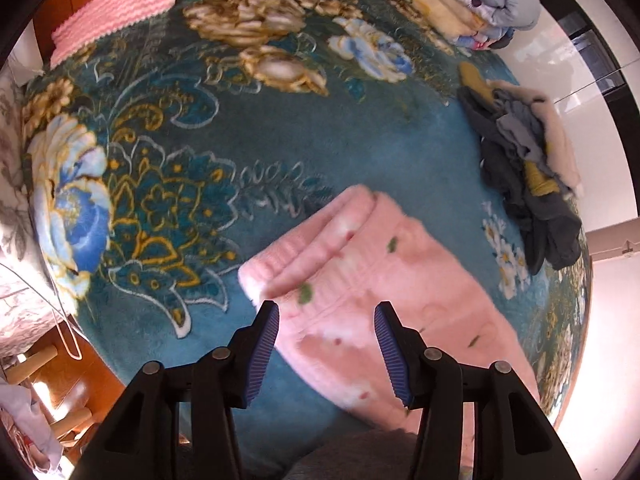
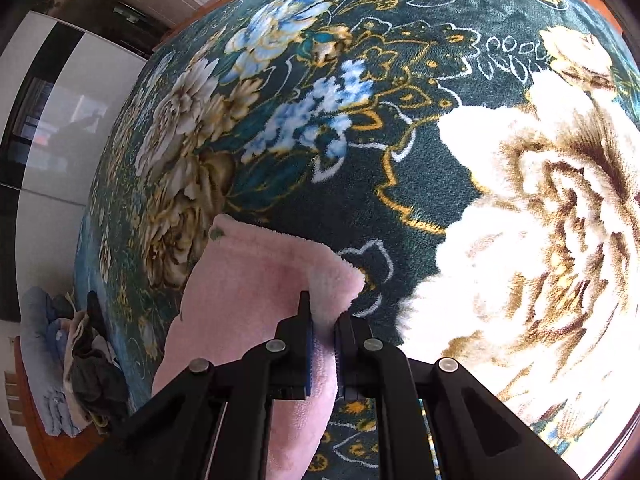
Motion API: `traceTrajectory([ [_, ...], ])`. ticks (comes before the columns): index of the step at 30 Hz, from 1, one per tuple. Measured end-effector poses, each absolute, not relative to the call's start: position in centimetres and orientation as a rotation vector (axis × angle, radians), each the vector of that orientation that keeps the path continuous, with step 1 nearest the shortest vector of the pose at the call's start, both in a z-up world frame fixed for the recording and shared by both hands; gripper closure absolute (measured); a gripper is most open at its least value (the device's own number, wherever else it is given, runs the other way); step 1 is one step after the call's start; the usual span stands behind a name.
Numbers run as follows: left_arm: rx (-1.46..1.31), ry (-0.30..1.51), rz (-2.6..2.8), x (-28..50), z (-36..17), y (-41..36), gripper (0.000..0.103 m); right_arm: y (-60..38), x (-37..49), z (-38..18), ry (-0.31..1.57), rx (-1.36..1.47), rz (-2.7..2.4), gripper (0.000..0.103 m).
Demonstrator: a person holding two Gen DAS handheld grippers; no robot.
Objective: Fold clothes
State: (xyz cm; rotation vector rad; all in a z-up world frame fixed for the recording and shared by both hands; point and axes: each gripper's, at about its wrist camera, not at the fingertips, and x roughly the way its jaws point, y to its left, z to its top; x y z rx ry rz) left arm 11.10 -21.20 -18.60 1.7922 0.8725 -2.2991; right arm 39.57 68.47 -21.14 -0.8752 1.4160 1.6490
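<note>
Right wrist view shows our right tool (image 2: 324, 322) clenched on a corner of the pink garment (image 2: 248, 292), lower centre, lying doubled on the floral blanket (image 2: 400, 160). Our left tool (image 1: 326, 320) hangs released over it; a crumpled clothes heap (image 1: 524, 160) at right seems left.

Pink garment (image 1: 360, 280) motion-blurred, near end cut by frame edge; clothes pile (image 1: 528, 160) items indistinguishable.
</note>
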Motion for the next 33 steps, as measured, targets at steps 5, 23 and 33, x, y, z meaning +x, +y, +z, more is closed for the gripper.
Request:
traceTrajectory([
  [5,1.814,0.983,-2.258,12.0,-22.5,-22.3,0.049,68.0,39.4,-21.4,1.408,-0.889,1.605,0.094],
  [23,1.727,1.162,-2.345,12.6,-24.0,-22.7,0.070,67.0,38.9,-20.9,1.365,-0.918,1.550,0.094],
  [33,1.511,1.098,-2.512,12.3,-19.7,-23.4,0.091,66.6,38.9,-20.9,1.378,-0.912,1.531,0.094],
])
